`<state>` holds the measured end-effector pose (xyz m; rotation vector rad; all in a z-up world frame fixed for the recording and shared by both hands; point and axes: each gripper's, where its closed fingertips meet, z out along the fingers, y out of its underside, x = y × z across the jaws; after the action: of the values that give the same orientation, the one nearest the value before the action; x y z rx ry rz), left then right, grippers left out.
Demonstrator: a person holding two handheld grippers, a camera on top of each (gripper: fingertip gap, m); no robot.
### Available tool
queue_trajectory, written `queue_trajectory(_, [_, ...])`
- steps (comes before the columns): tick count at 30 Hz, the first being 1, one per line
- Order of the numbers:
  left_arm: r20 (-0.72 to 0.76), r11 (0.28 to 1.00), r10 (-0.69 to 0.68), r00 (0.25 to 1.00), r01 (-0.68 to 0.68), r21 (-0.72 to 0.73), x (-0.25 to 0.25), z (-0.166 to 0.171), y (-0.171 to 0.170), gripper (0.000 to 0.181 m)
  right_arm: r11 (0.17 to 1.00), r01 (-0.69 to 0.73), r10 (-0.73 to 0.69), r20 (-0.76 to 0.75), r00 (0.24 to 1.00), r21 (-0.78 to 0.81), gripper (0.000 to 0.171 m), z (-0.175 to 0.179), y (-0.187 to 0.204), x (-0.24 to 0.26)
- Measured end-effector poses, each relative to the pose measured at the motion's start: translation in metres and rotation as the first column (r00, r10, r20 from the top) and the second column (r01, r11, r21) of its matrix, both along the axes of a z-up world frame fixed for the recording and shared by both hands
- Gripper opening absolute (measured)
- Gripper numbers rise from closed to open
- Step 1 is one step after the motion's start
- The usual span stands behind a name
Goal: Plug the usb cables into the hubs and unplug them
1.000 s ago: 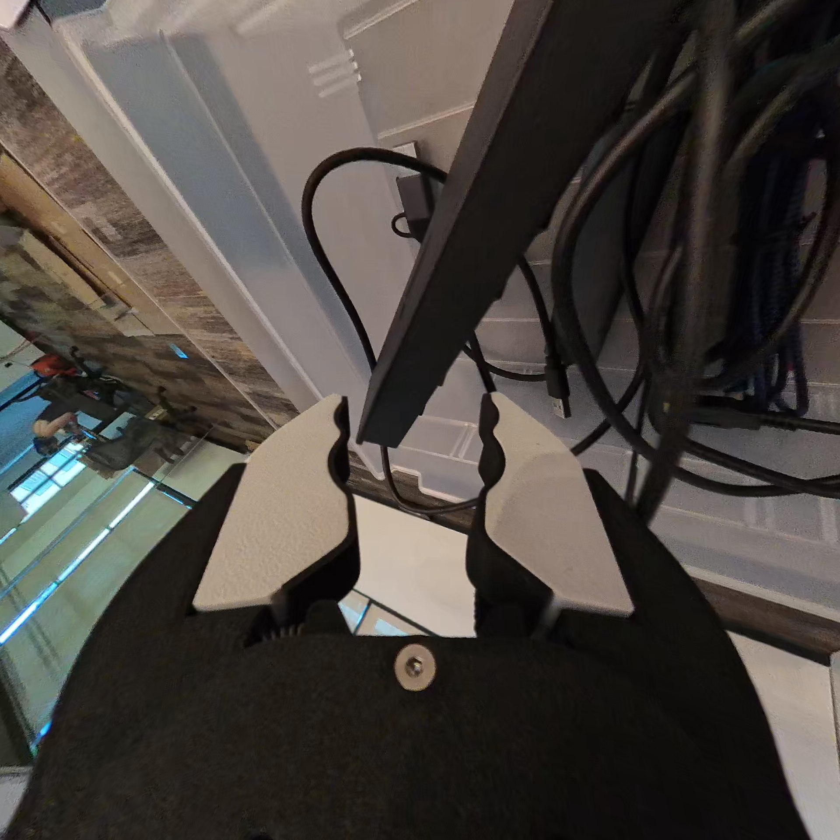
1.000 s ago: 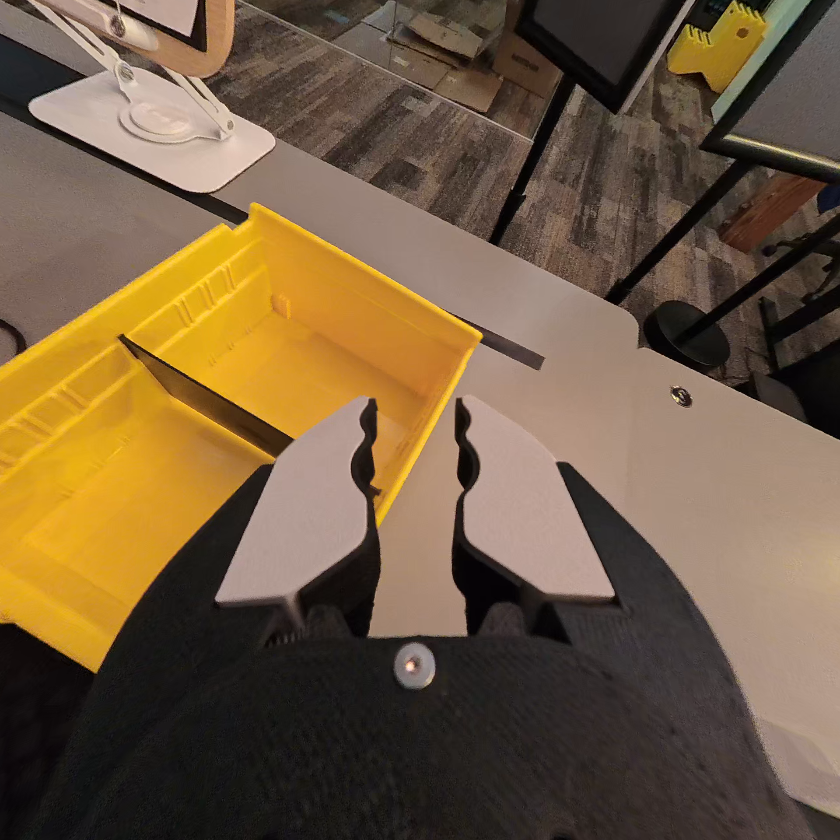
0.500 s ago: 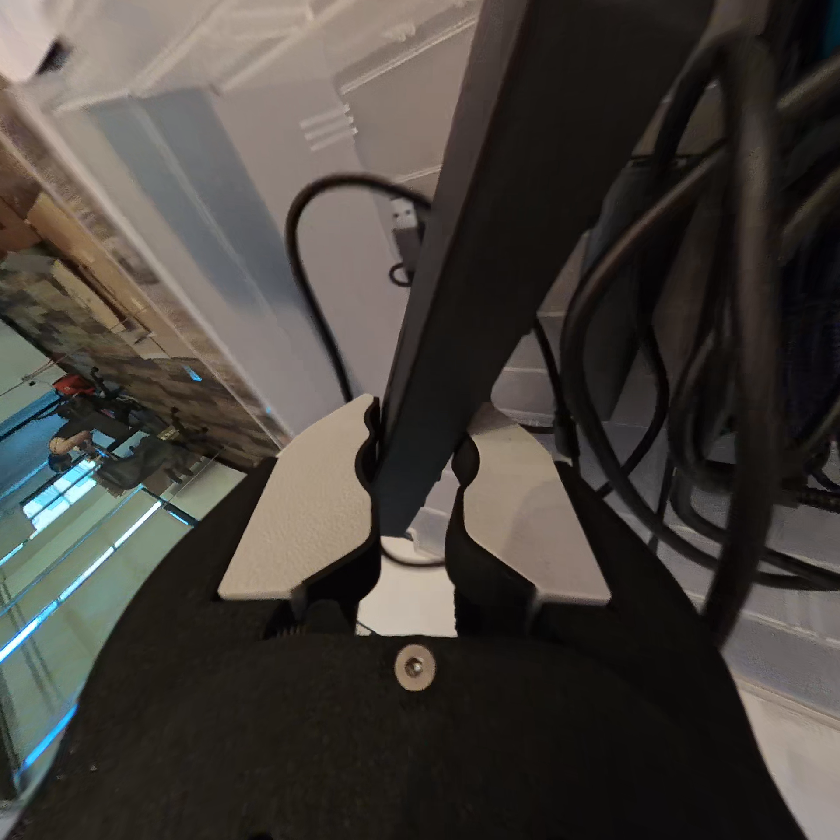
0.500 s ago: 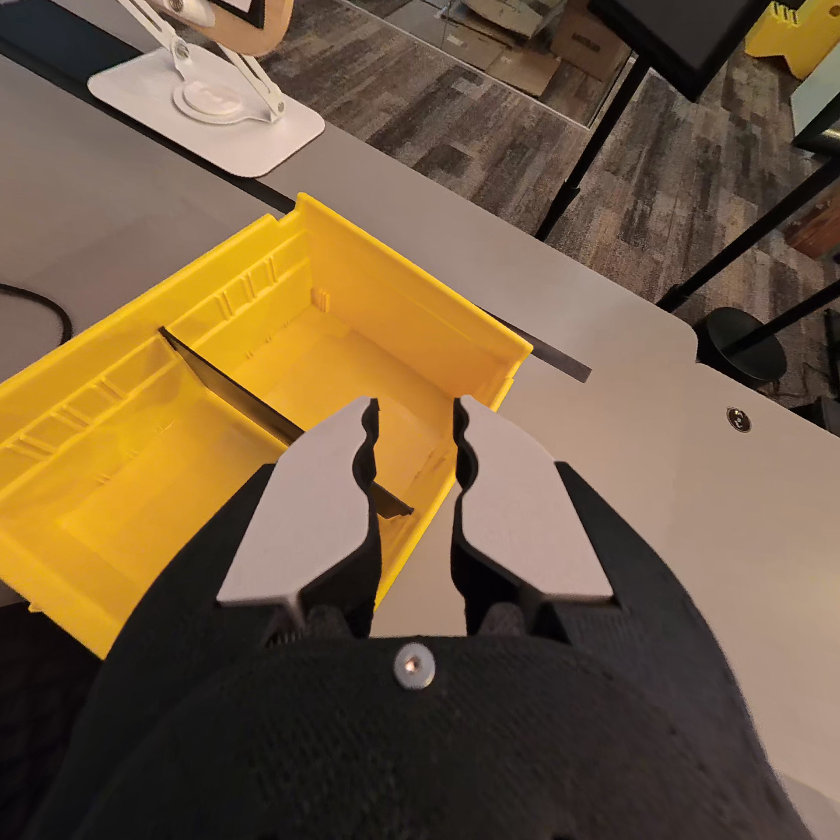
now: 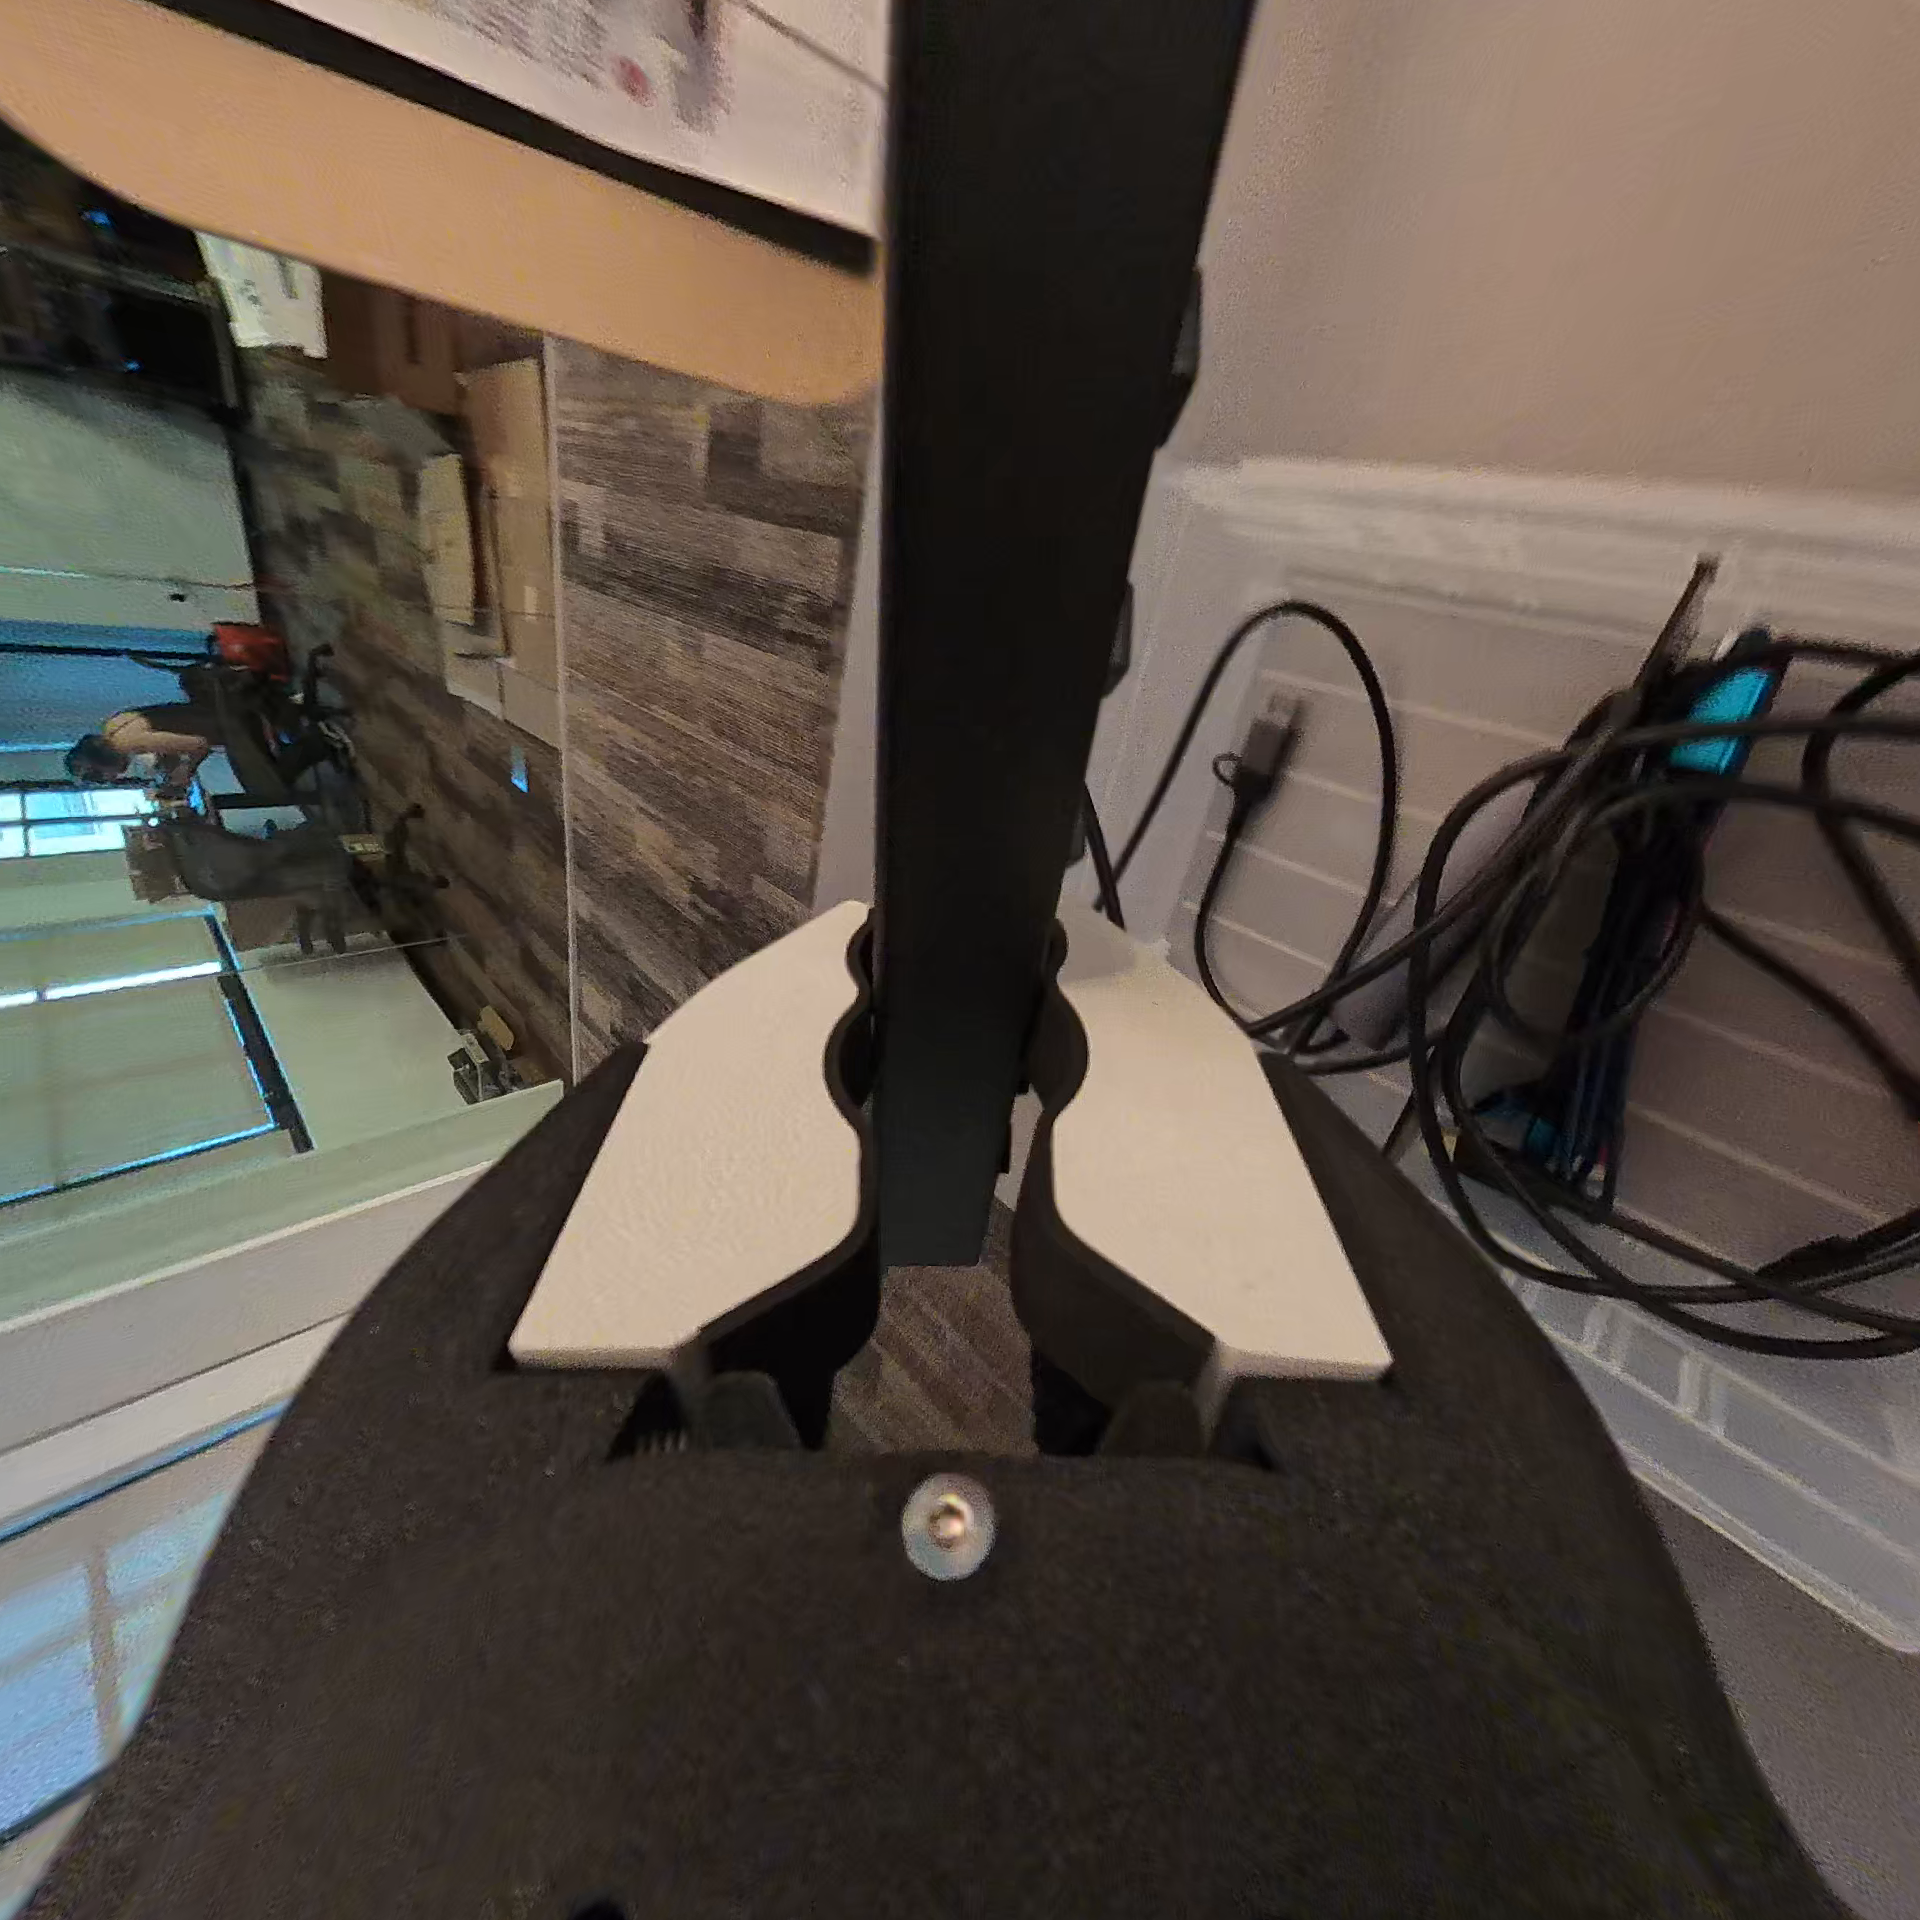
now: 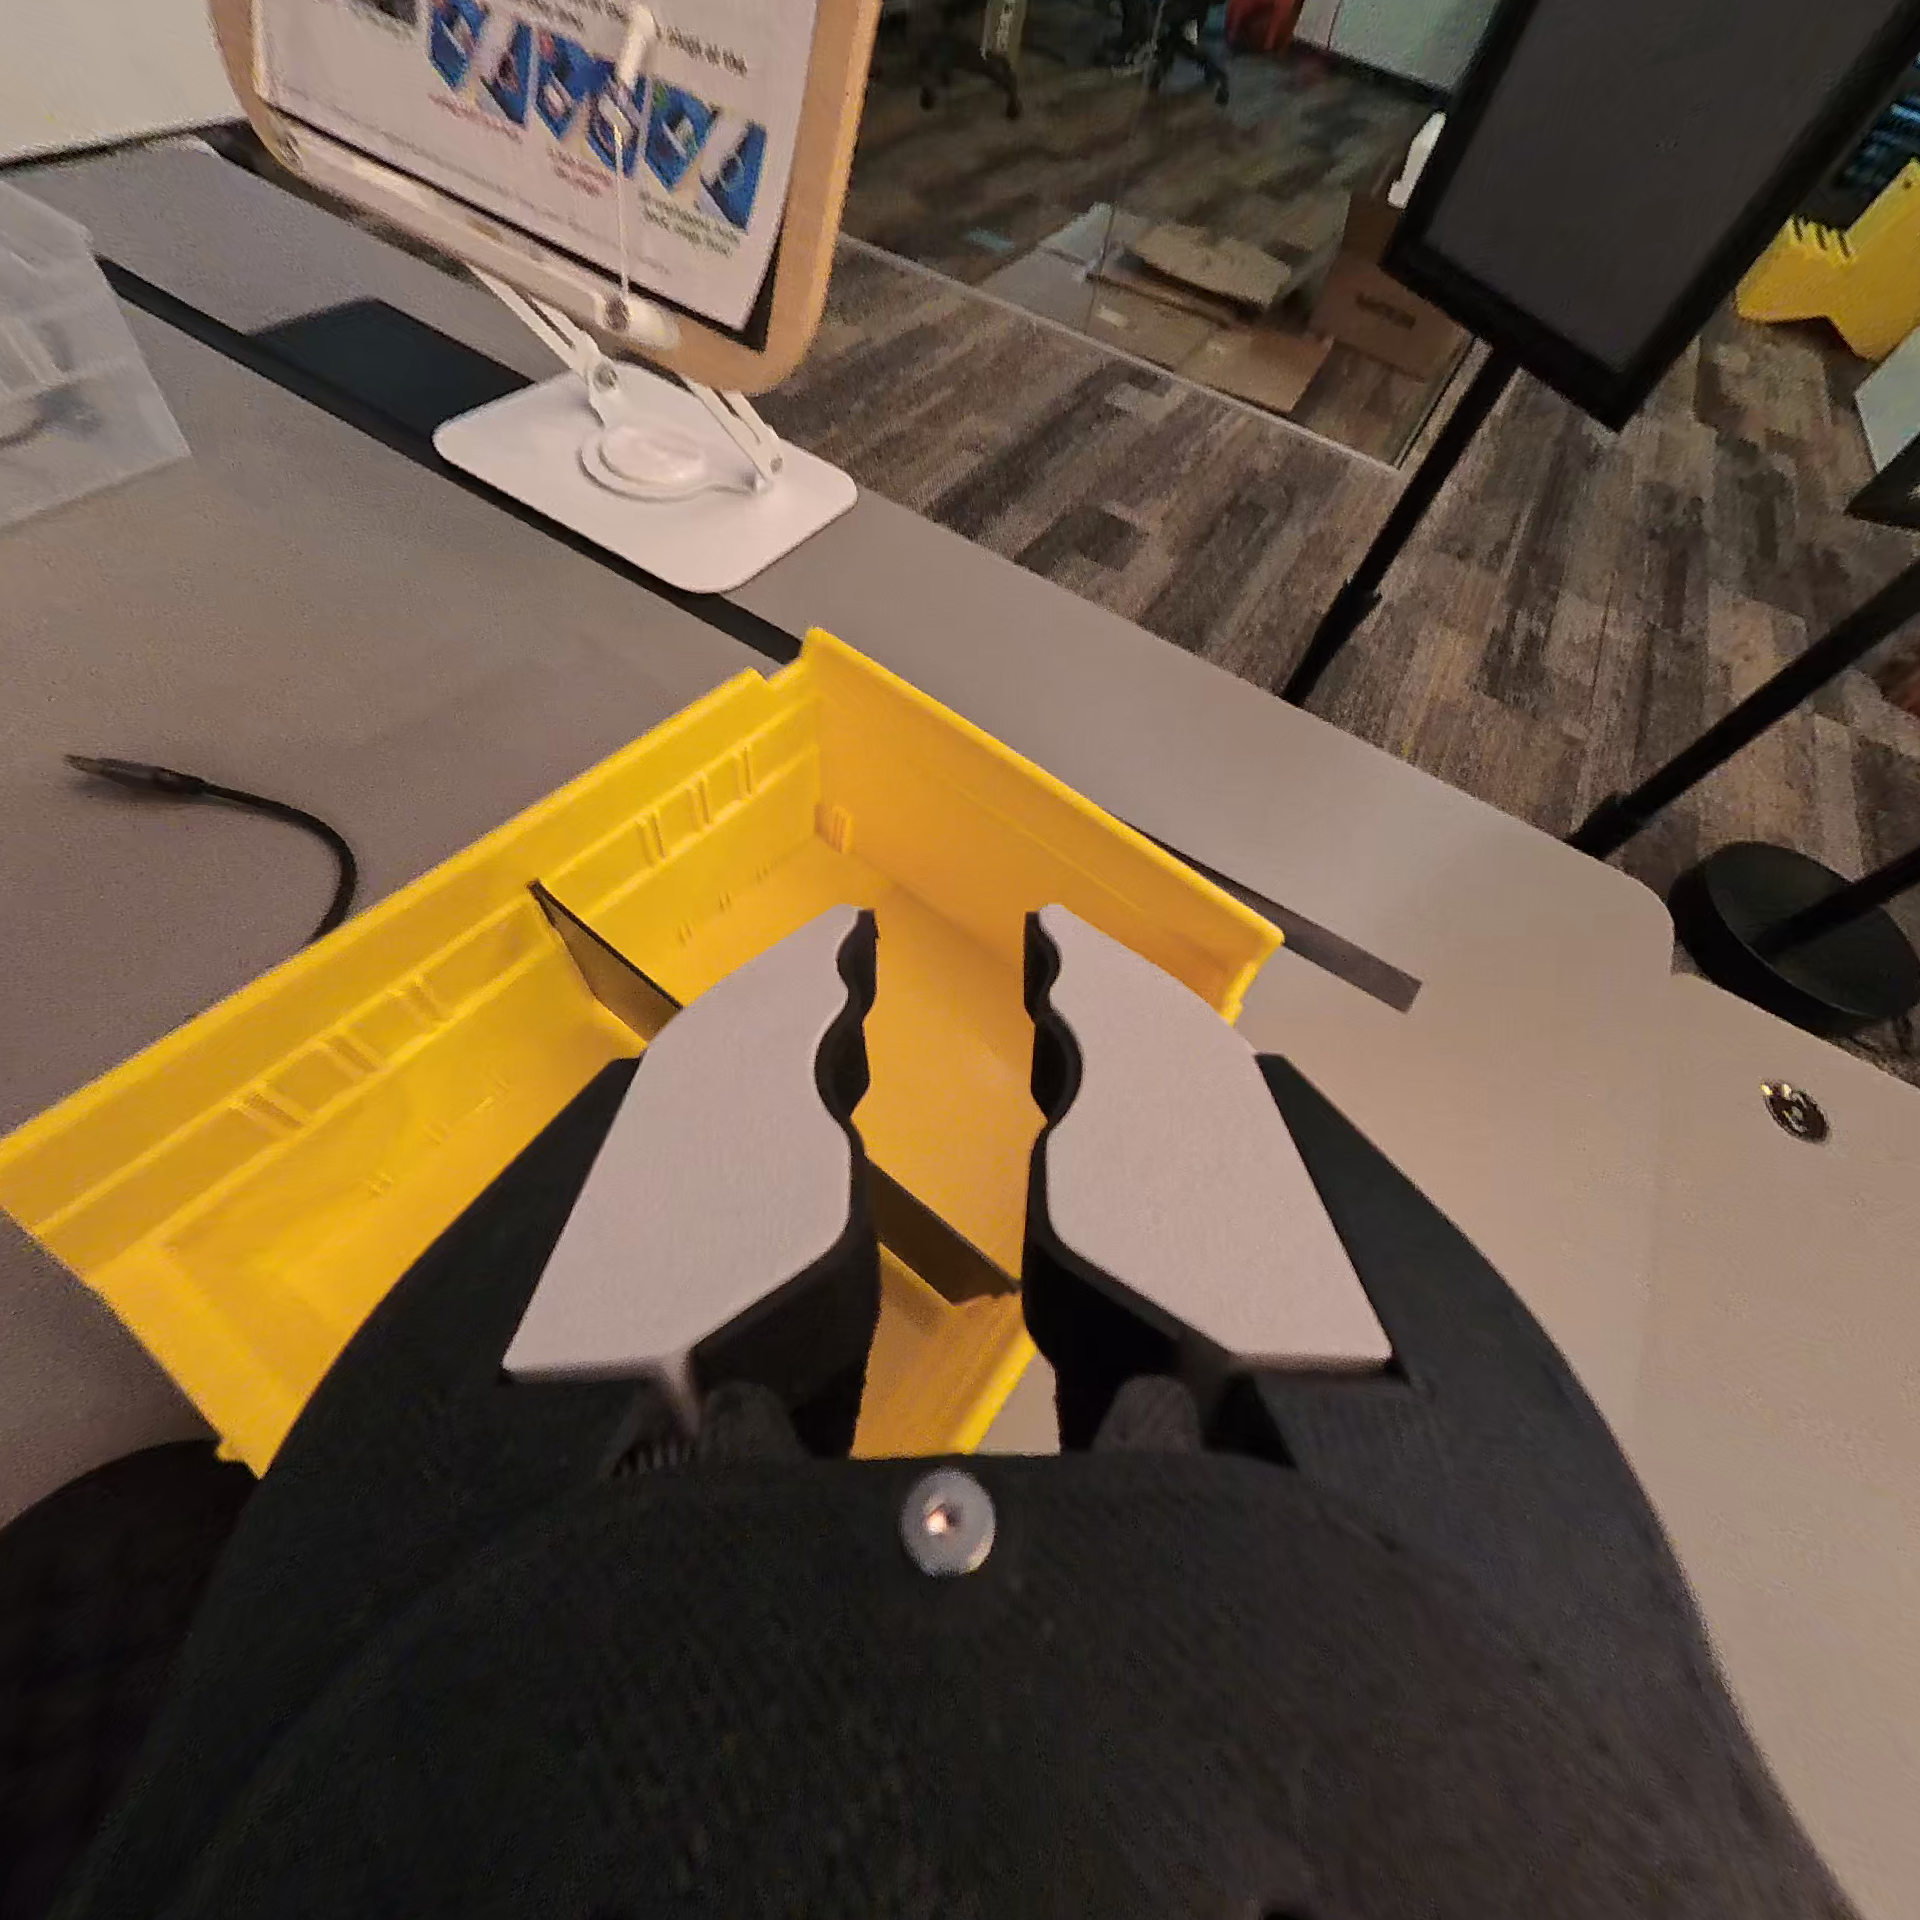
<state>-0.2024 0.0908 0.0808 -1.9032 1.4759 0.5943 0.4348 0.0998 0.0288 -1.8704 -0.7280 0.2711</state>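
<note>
Flat black plastic divider panel [image 5: 997, 623] clamped in left gripper [image 5: 961, 1023], lifted beside clear plastic bin [image 5: 1714, 1403] holding tangled black usb cables [image 5: 1621, 935]. Right gripper [image 6: 951, 971] jaws apart, empty, over yellow plastic bin [image 6: 416, 1039] near grey worktop's [image 6: 312, 623] far edge.

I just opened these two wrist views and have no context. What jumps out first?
In the left wrist view, the left gripper is clamped on a flat black panel that runs up through the middle of the picture, with a tangle of dark cables in a clear bin to its right. In the right wrist view, the open right gripper hangs over a bright yellow bin split by a black divider, on a grey table.
</note>
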Motion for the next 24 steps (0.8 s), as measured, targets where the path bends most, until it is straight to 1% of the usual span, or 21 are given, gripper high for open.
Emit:
queue_trajectory(4, [0.117, 0.993, 0.032, 0.993, -0.045, 0.112, 0.027, 0.064, -0.009, 0.026, 0.998, -0.042, 0.043, -0.014, 0.999, 0.037, 0.027, 0.010, -0.003, -0.011])
queue_trajectory(6, [0.166, 0.971, 0.096, 0.982, -0.129, 0.199, 0.037, 0.098, -0.011, 0.026, 0.997, -0.061, 0.062, -0.021, 0.998, 0.052, 0.027, 0.014, -0.006, -0.016])
queue_trajectory(9, [0.181, 0.913, 0.195, 0.964, -0.246, 0.327, 0.055, 0.136, -0.017, 0.026, 0.994, -0.085, 0.088, -0.045, 0.995, 0.067, 0.027, 0.019, -0.009, -0.020])
queue_trajectory(12, [0.125, 0.812, 0.293, 0.948, -0.316, 0.490, 0.069, 0.162, -0.028, 0.026, 0.993, -0.096, 0.101, -0.064, 0.993, 0.071, 0.027, 0.021, -0.010, -0.020])
queue_trajectory(13, [0.121, 0.797, 0.288, 0.950, -0.308, 0.519, 0.079, 0.167, -0.032, 0.026, 0.993, -0.100, 0.105, -0.072, 0.992, 0.070, 0.027, 0.020, -0.011, -0.021])
queue_trajectory(14, [0.132, 0.810, 0.257, 0.957, -0.288, 0.510, 0.092, 0.165, -0.036, 0.026, 0.993, -0.101, 0.106, -0.076, 0.991, 0.069, 0.027, 0.020, -0.011, -0.020])
queue_trajectory(15, [0.167, 0.809, 0.245, 0.955, -0.296, 0.508, 0.103, 0.166, -0.040, 0.026, 0.993, -0.102, 0.107, -0.077, 0.991, 0.066, 0.027, 0.019, -0.011, -0.020])
queue_trajectory(16, [0.193, 0.792, 0.254, 0.948, -0.319, 0.521, 0.110, 0.169, -0.044, 0.026, 0.993, -0.103, 0.108, -0.078, 0.991, 0.065, 0.027, 0.019, -0.011, -0.019])
queue_trajectory(19, [0.202, 0.738, 0.271, 0.941, -0.337, 0.584, 0.126, 0.178, -0.052, 0.026, 0.992, -0.107, 0.112, -0.087, 0.990, 0.067, 0.027, 0.020, -0.012, -0.019])
queue_trajectory(20, [0.196, 0.730, 0.267, 0.944, -0.331, 0.598, 0.132, 0.179, -0.053, 0.026, 0.992, -0.109, 0.115, -0.091, 0.989, 0.069, 0.027, 0.020, -0.012, -0.019])
queue_trajectory(24, [0.179, 0.726, 0.270, 0.946, -0.322, 0.608, 0.147, 0.180, -0.054, 0.026, 0.991, -0.107, 0.114, -0.095, 0.989, 0.074, 0.027, 0.021, -0.013, -0.016])
